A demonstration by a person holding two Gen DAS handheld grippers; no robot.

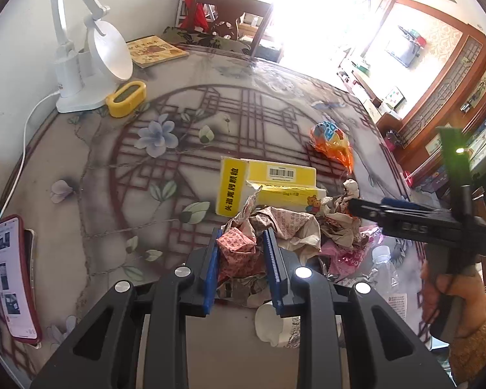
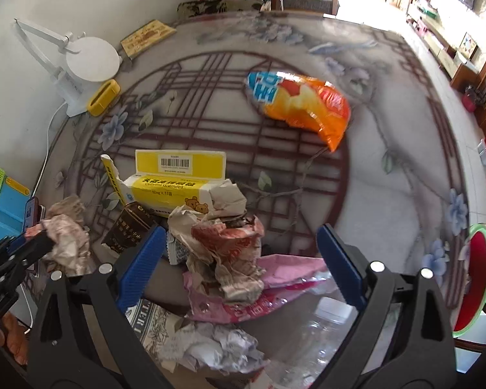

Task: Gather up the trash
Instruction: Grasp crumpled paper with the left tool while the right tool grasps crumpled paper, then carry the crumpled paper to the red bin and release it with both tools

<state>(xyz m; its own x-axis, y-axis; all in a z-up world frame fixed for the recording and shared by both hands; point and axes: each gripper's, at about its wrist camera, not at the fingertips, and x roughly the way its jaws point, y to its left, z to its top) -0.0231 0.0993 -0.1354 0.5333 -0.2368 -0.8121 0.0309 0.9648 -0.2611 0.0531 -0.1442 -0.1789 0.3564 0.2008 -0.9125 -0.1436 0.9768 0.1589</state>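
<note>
So a crumpled paper wad (image 1: 236,246) is pinched in the nearly closed jaws of the left gripper (image 1: 241,256), lifted over the trash pile (image 2: 230,259) on the counter (image 2: 388,178). The right gripper (image 2: 239,265) is held wide open, empty, over that pile. Loosely caught paper could be dropped, or the orange snack bag (image 2: 304,103) further off missed.

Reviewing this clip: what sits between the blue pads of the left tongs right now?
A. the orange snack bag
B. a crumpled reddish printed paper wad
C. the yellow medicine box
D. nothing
B: in the left wrist view the left tongs have their pads pressed on a crumpled reddish paper wad; the orange snack bag and yellow medicine box lie apart on the table.
</note>
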